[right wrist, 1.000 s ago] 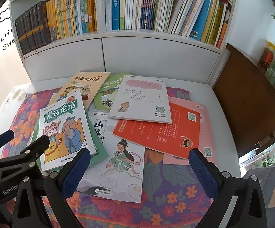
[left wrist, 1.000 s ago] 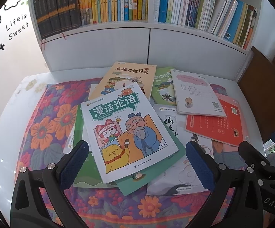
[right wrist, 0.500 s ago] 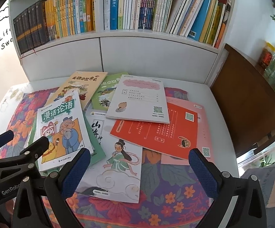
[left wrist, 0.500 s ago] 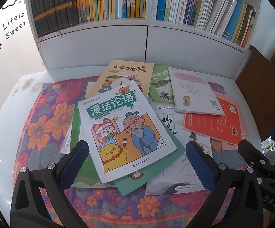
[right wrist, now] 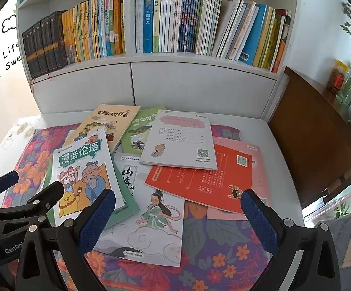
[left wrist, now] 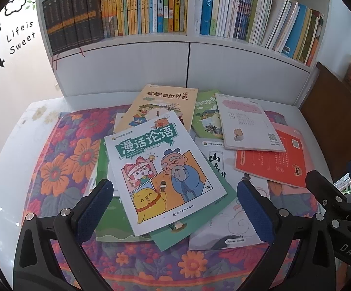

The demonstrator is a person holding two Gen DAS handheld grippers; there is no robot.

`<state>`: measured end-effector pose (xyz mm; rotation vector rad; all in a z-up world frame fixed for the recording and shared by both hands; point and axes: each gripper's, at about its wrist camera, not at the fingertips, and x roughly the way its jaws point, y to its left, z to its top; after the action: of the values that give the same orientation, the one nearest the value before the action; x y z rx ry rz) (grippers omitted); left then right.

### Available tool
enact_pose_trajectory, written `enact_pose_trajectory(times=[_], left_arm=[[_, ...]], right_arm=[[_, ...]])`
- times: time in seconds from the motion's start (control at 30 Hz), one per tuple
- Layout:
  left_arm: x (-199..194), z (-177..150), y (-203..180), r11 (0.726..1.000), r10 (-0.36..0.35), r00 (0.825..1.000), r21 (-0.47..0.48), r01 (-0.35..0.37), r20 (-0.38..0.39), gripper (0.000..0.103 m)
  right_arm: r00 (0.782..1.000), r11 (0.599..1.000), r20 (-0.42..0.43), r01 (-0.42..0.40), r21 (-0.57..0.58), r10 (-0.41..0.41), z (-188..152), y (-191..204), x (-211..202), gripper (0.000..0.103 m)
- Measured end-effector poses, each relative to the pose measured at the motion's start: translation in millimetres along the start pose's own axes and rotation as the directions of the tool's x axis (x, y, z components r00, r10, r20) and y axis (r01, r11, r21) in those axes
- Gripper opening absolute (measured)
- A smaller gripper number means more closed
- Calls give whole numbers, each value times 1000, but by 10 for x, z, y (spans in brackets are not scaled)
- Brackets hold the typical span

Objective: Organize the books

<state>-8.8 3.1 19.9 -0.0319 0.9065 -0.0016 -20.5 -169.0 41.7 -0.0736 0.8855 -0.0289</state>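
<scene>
Blue-padded fingers are seen spread wide on the left hand-held gripper [left wrist: 175, 208], which is held low in the frame above the near edge of the cartoon book [left wrist: 163, 169], with nothing gripped. That white-covered book, topped by a green title banner, is laid tilted on top of a green book [left wrist: 194, 228] at the centre of the left wrist view. Just behind it, toward the upper middle, a tan book [left wrist: 165, 101] is spread, and a second green-covered book [left wrist: 205, 116] is tucked beside it to the right. A white booklet [right wrist: 180, 140] with a pink header is seen lying over a red-orange booklet [right wrist: 199, 181] in the centre of the right wrist view, and a pale book with a robed figure [right wrist: 151, 223] is laid at lower centre. The right hand-held gripper [right wrist: 177, 220] is likewise held wide open over that pale book, empty. All loose books are scattered, overlapping, on a floral cloth [left wrist: 61, 165] covering the white surface [left wrist: 3, 169]. Across the top of both frames, a white bookshelf [right wrist: 199, 87] is filled with upright books [right wrist: 151, 21]. A dark wooden cabinet [right wrist: 316, 131] is seen at the right edge.
</scene>
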Motion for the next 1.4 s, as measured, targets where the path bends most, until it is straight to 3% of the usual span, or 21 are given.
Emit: enact_pose_trajectory(times=[0.53,0.7,1.03,1.17,1.2,1.27,1.4], left_arm=[[-32,2,18,1000,25,1000,3,-25,8,102],[-53,-4,4,999,33,999,11,-33,15,102],[-99,7,68,998,69,997,-16,-68,33,102],[-115,8,41,1000,12,999,-3,-12,37,102],[-112,8,23,1000,21,999,3,-21,39,102],[-109,0,-3,999,50,998,15,-51,41,102],[-78,11,45,999,50,998,6,-50,30,102]], right_arm=[[1000,1000,13,14,-23,-14,-7,50,-27,103],[997,997,48,59,-46,-56,2,82,-84,103],[988,1000,154,-26,13,24,52,57,-139,103],[966,991,246,-104,87,80,20,25,-164,103],[968,986,231,-130,107,102,22,18,-136,102],[971,978,180,-176,110,155,24,37,-45,86],[978,969,106,-194,156,179,13,2,150,84]])
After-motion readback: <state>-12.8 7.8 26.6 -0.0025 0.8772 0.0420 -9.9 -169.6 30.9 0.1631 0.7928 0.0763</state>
